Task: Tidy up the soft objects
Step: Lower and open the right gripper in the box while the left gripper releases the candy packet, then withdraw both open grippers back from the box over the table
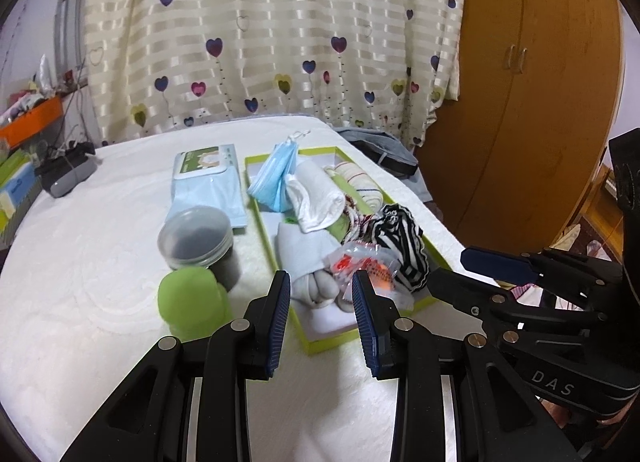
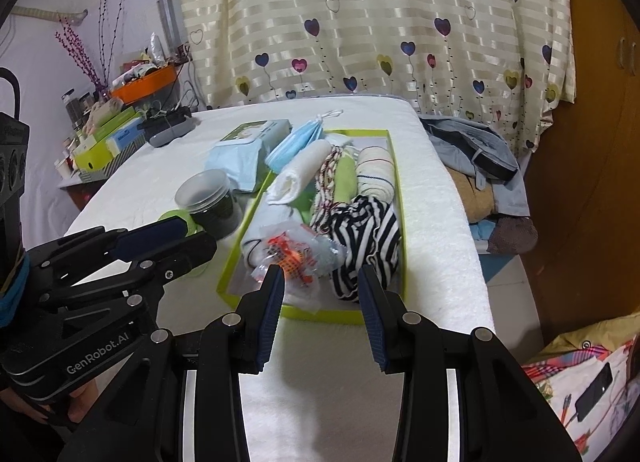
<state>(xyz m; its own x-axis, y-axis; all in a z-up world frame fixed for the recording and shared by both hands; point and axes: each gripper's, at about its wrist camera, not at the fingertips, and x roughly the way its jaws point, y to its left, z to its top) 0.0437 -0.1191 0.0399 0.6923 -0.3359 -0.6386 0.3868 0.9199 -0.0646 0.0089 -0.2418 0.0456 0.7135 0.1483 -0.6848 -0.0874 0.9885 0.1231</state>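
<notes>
While both grippers hover over the near edge of the bed (image 1: 80, 262), neither holds anything: left gripper (image 1: 322, 318) jaws spread, right gripper (image 2: 320, 310) jaws spread too. Soft items sit in the green-rimmed tray (image 2: 394, 181) on the bed: masks (image 1: 274, 177) hanging over the far left rim, white towel (image 1: 316, 197) beside them, cream roll (image 2: 374, 177) at the far right, green cloth (image 2: 346, 181) between the two, striped cloth (image 2: 368, 246) near right. Plastic packet (image 2: 294, 252) with orange print lies on the pale grey cloth (image 1: 300, 250) at the near left. Left of the tray, on the bed: wipes pack (image 1: 208, 181), jar (image 1: 198, 242) touching its near end, green cap (image 1: 192, 300) just in front of the jar. Right gripper is also visible in the left view, right of the tray.
</notes>
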